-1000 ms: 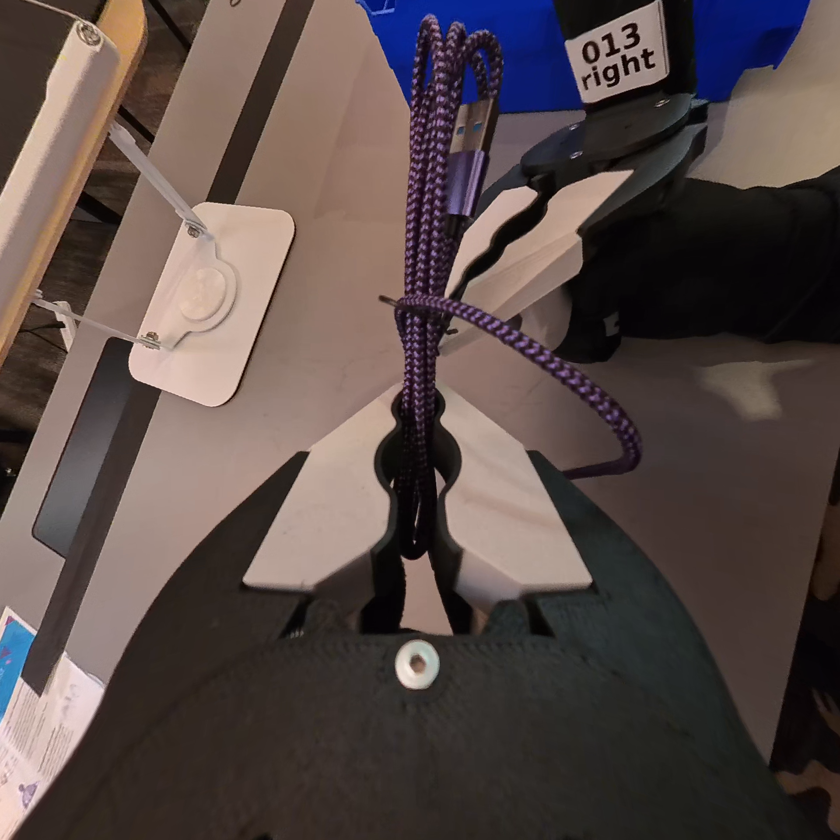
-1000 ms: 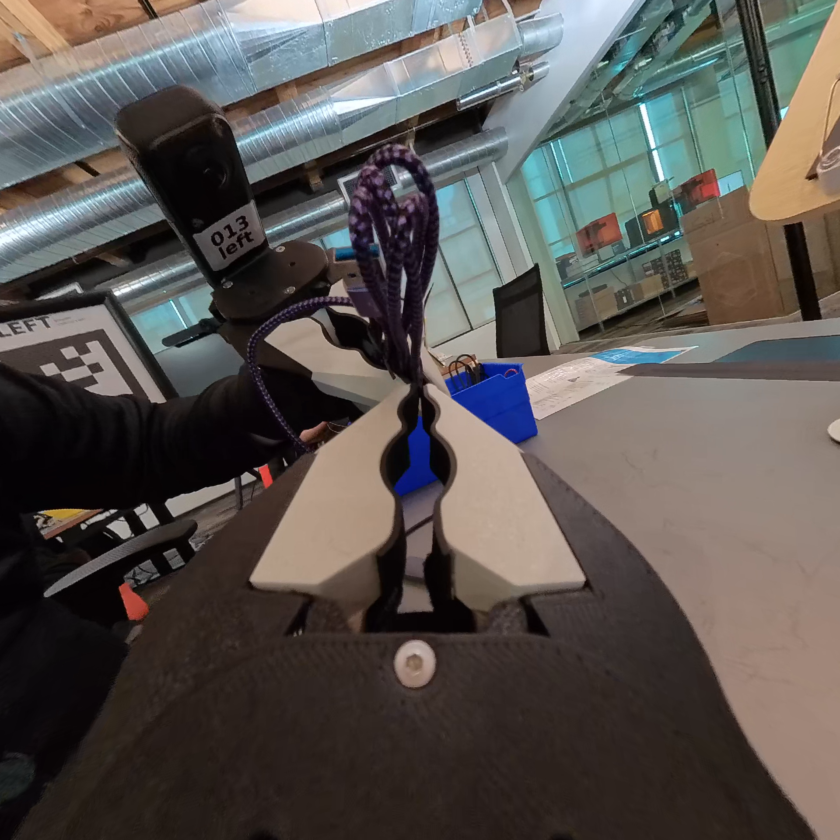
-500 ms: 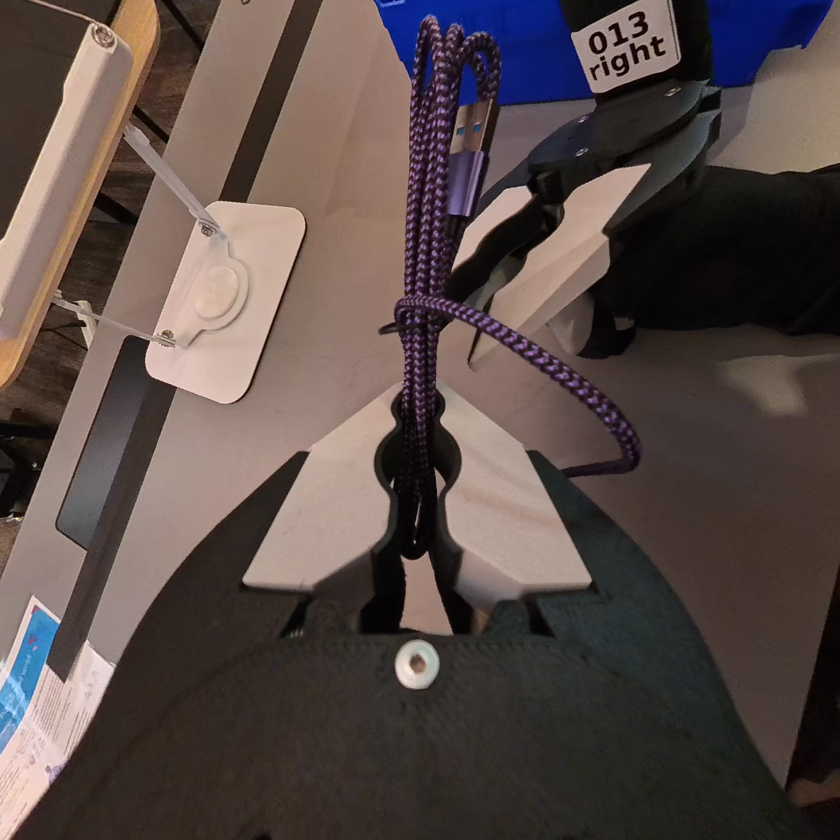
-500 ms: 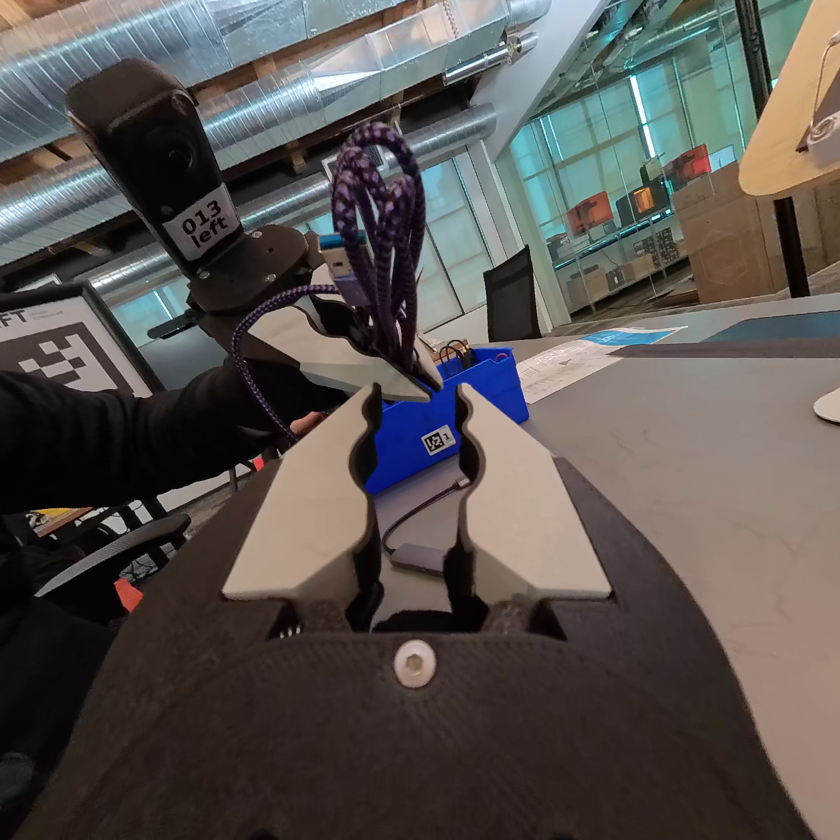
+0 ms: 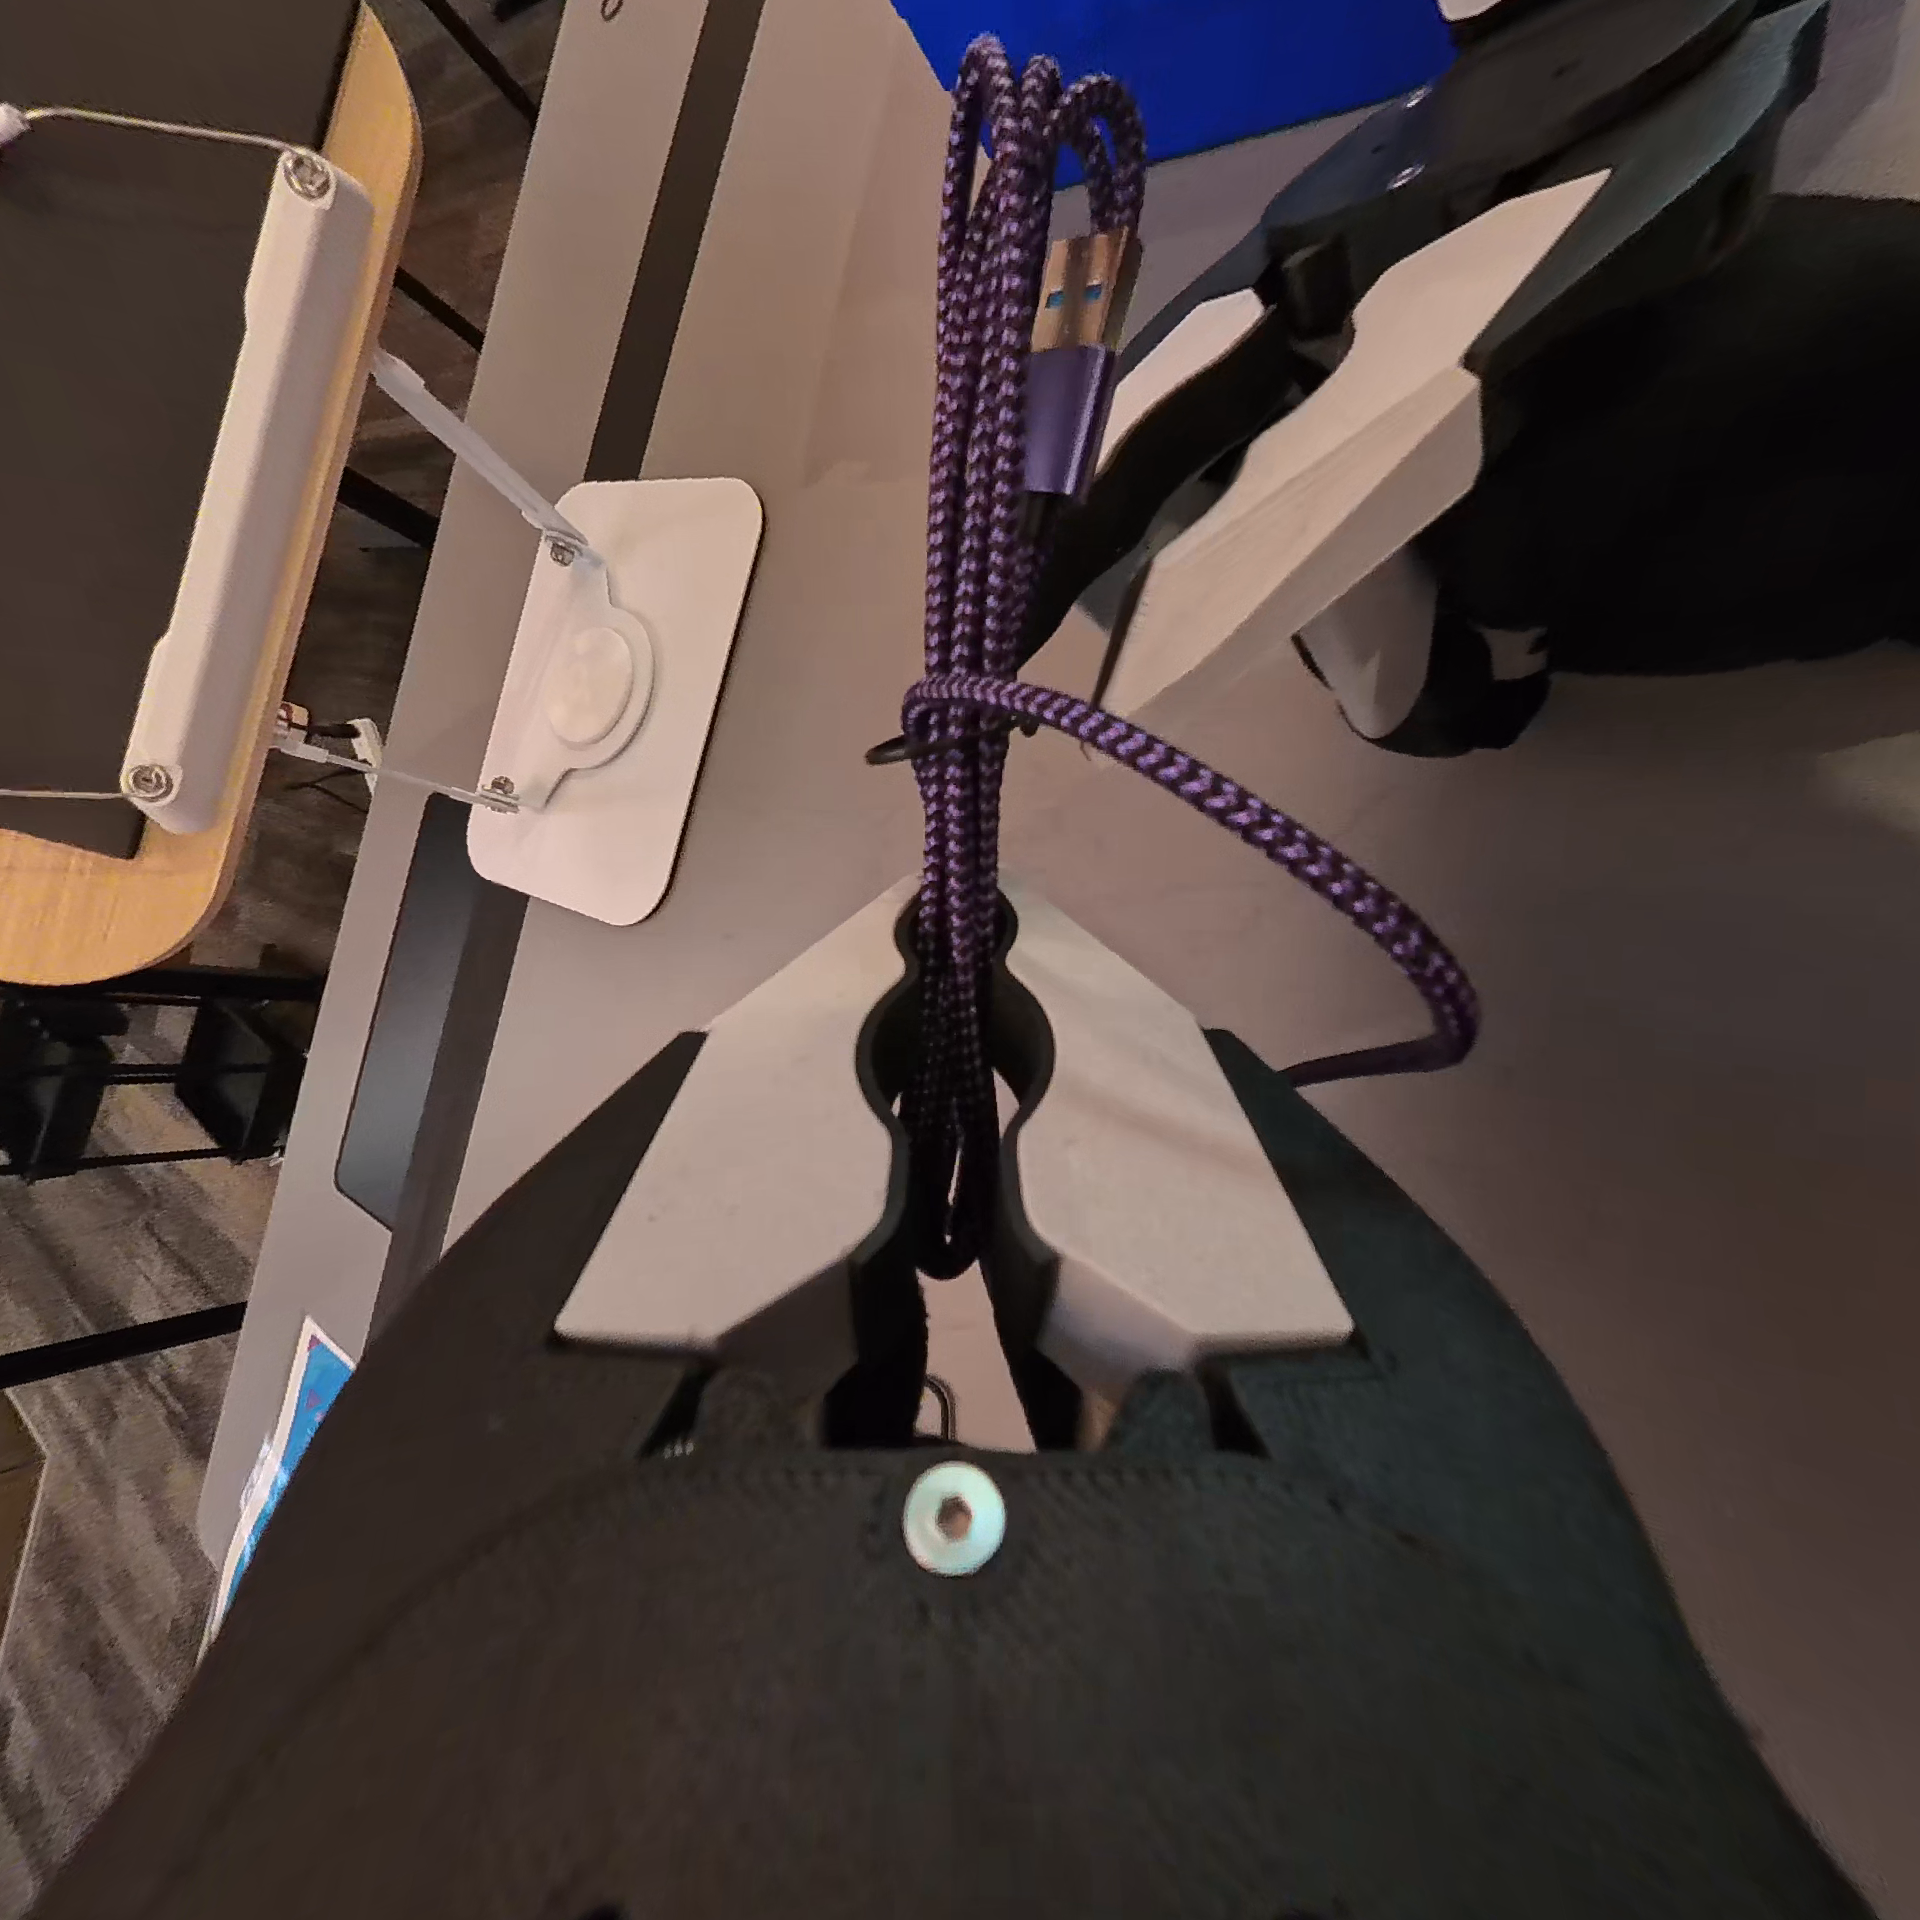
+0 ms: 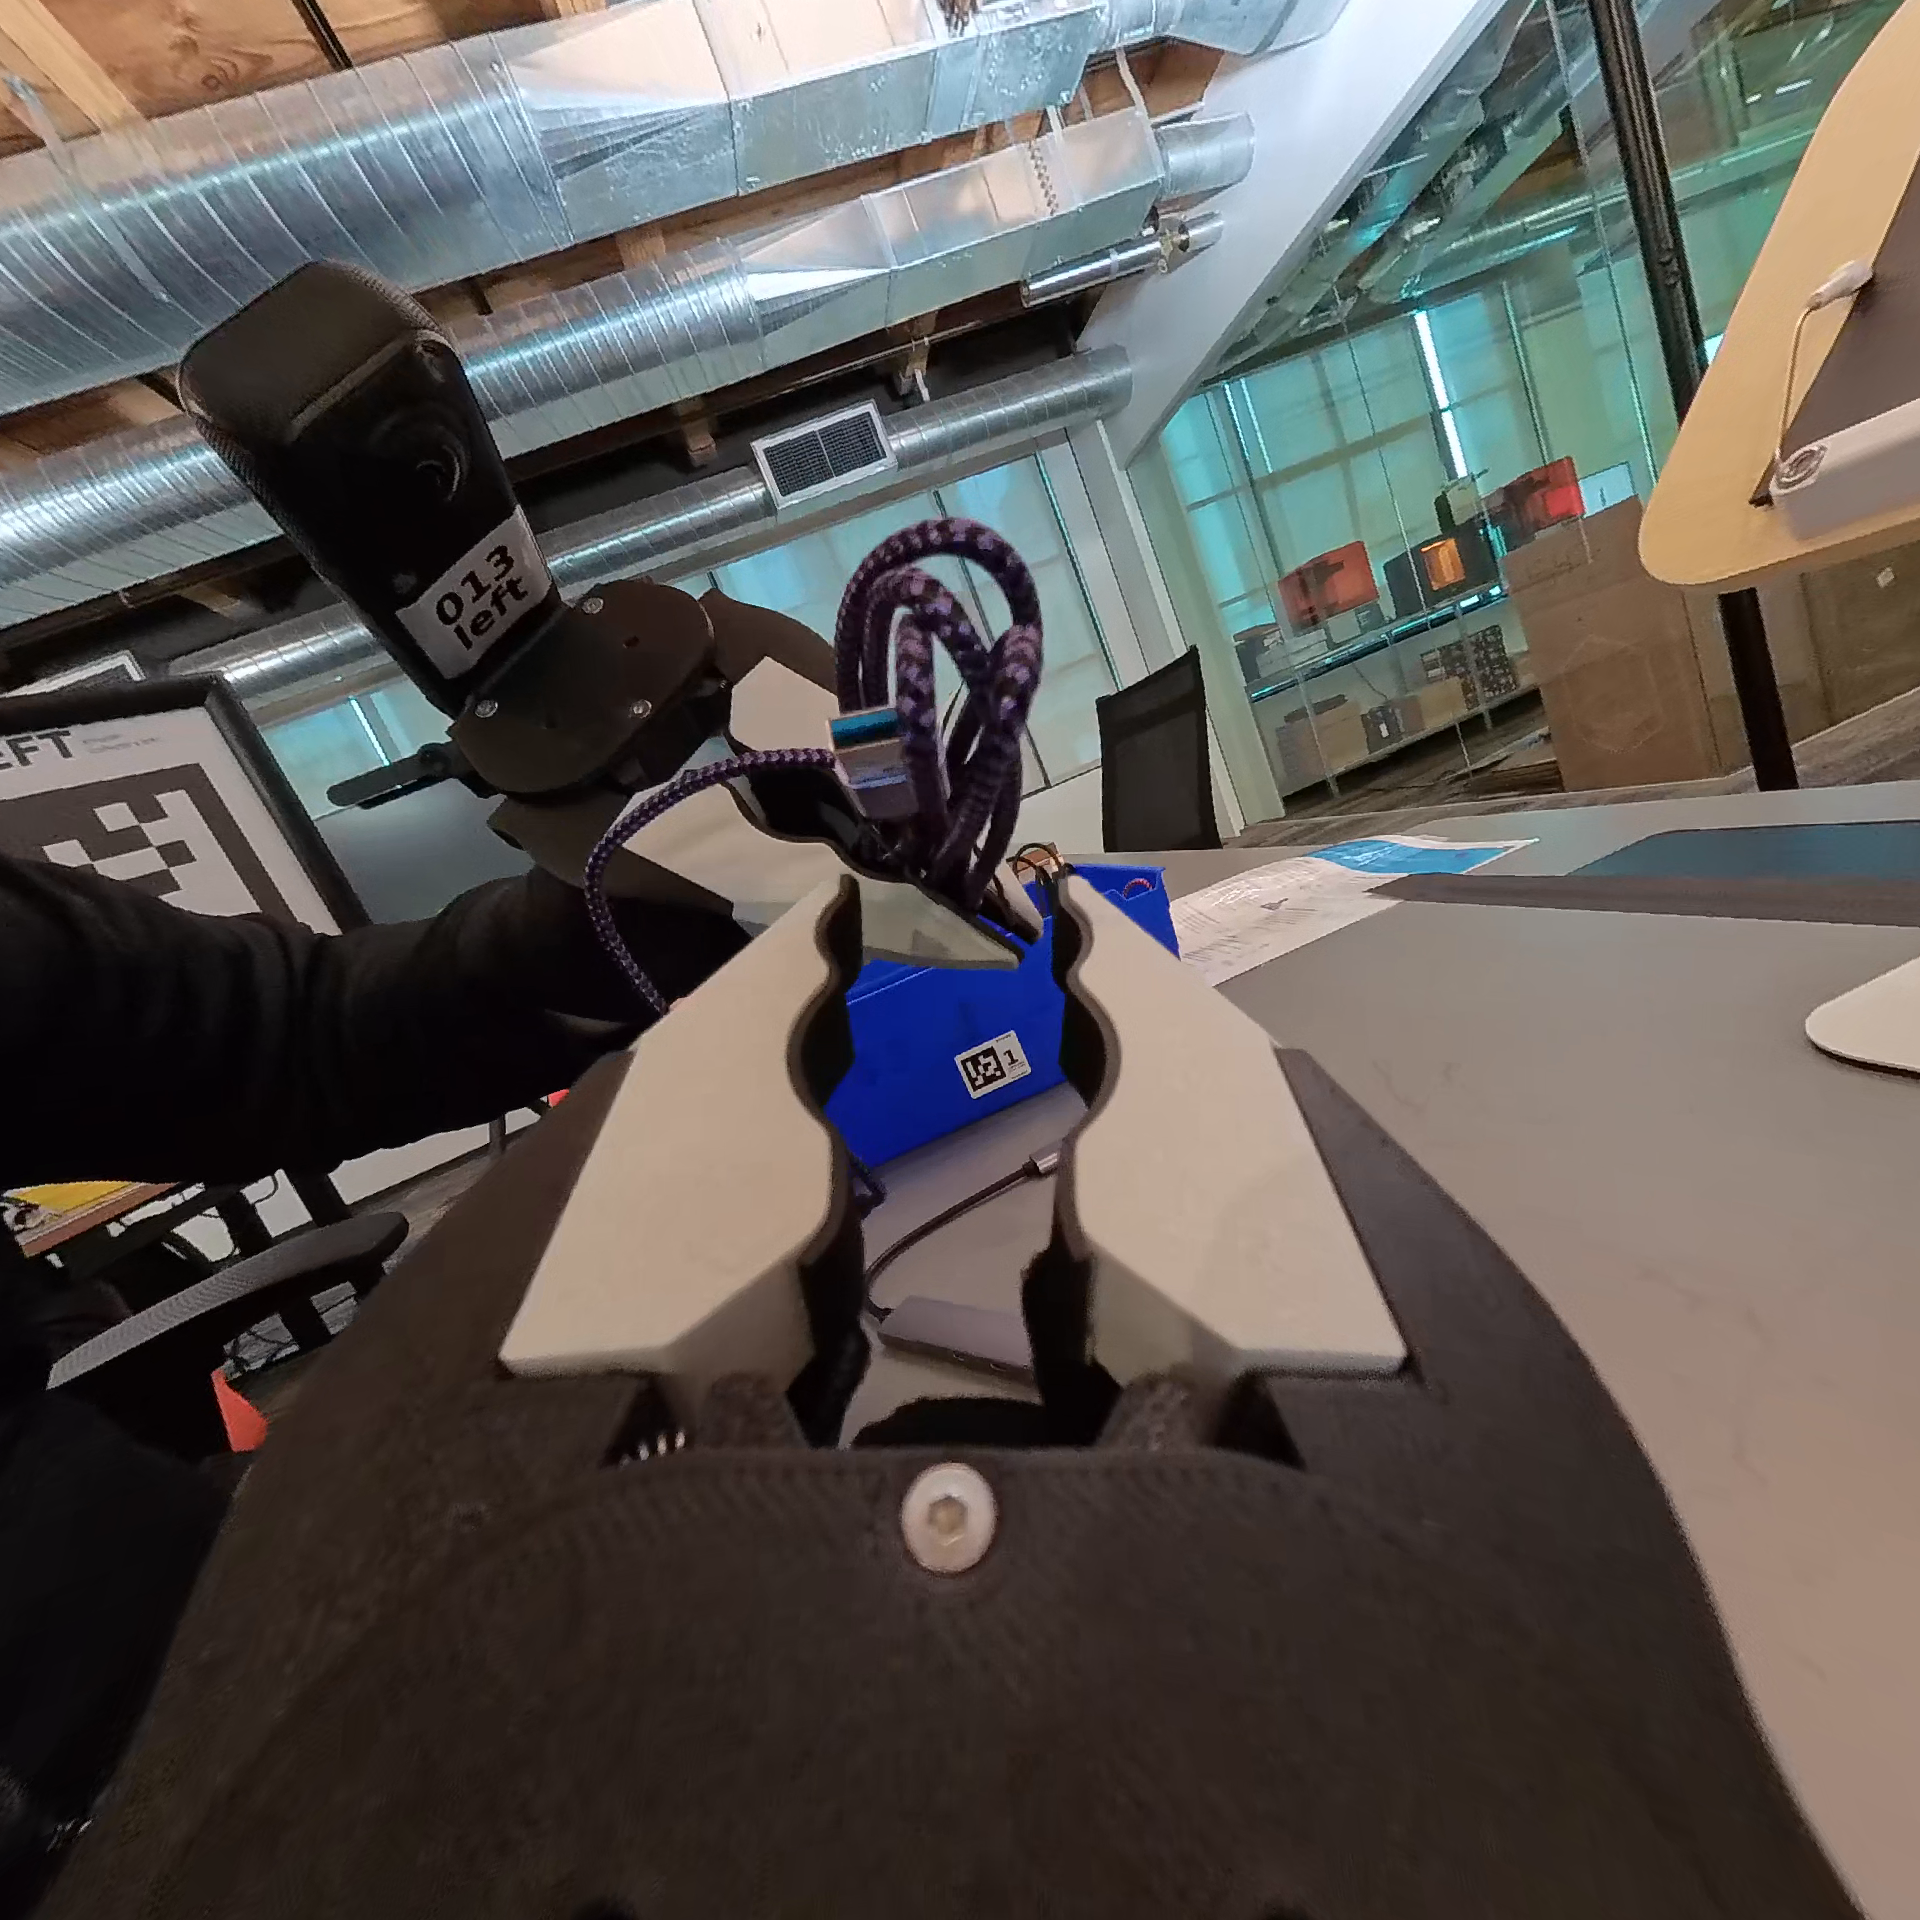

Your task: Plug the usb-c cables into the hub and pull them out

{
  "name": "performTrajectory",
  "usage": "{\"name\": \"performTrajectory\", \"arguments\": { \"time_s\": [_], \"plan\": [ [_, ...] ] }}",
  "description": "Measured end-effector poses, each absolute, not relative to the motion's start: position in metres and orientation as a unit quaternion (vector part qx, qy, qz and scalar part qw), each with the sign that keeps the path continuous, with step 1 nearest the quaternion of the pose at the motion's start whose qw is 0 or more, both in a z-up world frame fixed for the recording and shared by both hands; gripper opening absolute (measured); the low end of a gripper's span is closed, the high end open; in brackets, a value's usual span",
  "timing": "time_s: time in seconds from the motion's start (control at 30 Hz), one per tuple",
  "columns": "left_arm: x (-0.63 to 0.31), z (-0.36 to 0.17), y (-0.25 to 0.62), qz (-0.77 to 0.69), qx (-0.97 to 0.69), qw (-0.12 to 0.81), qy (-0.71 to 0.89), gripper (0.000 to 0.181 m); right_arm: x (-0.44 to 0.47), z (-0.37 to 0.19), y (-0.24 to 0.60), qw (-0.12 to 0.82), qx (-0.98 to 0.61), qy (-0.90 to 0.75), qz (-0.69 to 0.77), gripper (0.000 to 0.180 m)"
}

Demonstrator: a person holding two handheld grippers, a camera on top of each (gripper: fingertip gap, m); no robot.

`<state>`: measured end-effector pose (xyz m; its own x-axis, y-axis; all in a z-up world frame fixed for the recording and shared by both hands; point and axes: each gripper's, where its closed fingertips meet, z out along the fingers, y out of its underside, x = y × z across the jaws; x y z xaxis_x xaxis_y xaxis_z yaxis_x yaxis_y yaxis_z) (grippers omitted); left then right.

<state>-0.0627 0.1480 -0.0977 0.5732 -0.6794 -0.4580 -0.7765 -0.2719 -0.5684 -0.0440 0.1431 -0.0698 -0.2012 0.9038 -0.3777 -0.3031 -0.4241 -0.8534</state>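
A bundle of purple braided cable [image 5: 971, 540], tied with a black tie, stands up from my left gripper [image 5: 956, 920], which is shut on its lower end. A USB plug [image 5: 1081, 312] with a blue insert lies against the bundle, and one loose strand curves off to the right. My right gripper [image 5: 1112, 582] is open just right of the bundle, not touching it. In the right wrist view my right gripper [image 6: 956, 914] is open and empty, facing the left gripper [image 6: 977, 894] and the cable [image 6: 935, 665]. The grey hub [image 6: 956, 1335] lies on the table between the right fingers, with its own thin cable.
A blue bin [image 6: 935, 1039] stands on the grey table [image 6: 1558, 1143] behind the hub. A white stand base [image 5: 613, 696] sits near the table's left edge. Papers [image 6: 1299, 894] lie farther back. A person's black sleeve [image 6: 312, 997] is at the left. Less than 4 cm separates the two grippers' tips.
My right gripper has opened and drawn back a little from the cable bundle. My left gripper still holds the bundle and has barely moved.
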Motion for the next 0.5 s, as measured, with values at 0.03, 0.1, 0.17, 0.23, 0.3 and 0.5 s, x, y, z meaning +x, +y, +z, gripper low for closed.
{"name": "performTrajectory", "arguments": {
  "time_s": [0.03, 0.1, 0.17, 0.23, 0.3, 0.5],
  "plan": [
    [-0.0626, -0.0977, 0.1482, 0.064, -0.795, 0.393, 0.458, 0.003, -0.0436, -0.0693, 0.1429, 0.428, -0.463, -0.323, 0.706, 0.033],
    [-0.0626, -0.0987, 0.1485, 0.068, -0.794, 0.391, 0.46, 0.003, -0.043, -0.0685, 0.1423, 0.424, -0.46, -0.321, 0.711, 0.029],
    [-0.0614, -0.0989, 0.1485, 0.066, -0.794, 0.391, 0.46, 0.003, -0.0423, -0.0675, 0.1413, 0.421, -0.456, -0.319, 0.716, 0.026],
    [-0.0614, -0.099, 0.149, 0.071, -0.793, 0.391, 0.462, 0.003, -0.0426, -0.068, 0.1415, 0.419, -0.457, -0.319, 0.717, 0.024],
    [-0.0604, -0.0992, 0.1493, 0.074, -0.791, 0.39, 0.465, 0.003, -0.0427, -0.0682, 0.1416, 0.418, -0.458, -0.318, 0.717, 0.023],
    [-0.0583, -0.0988, 0.1495, 0.074, -0.79, 0.389, 0.468, 0.003, -0.0433, -0.0697, 0.1423, 0.417, -0.461, -0.319, 0.716, 0.018]
  ]
}}
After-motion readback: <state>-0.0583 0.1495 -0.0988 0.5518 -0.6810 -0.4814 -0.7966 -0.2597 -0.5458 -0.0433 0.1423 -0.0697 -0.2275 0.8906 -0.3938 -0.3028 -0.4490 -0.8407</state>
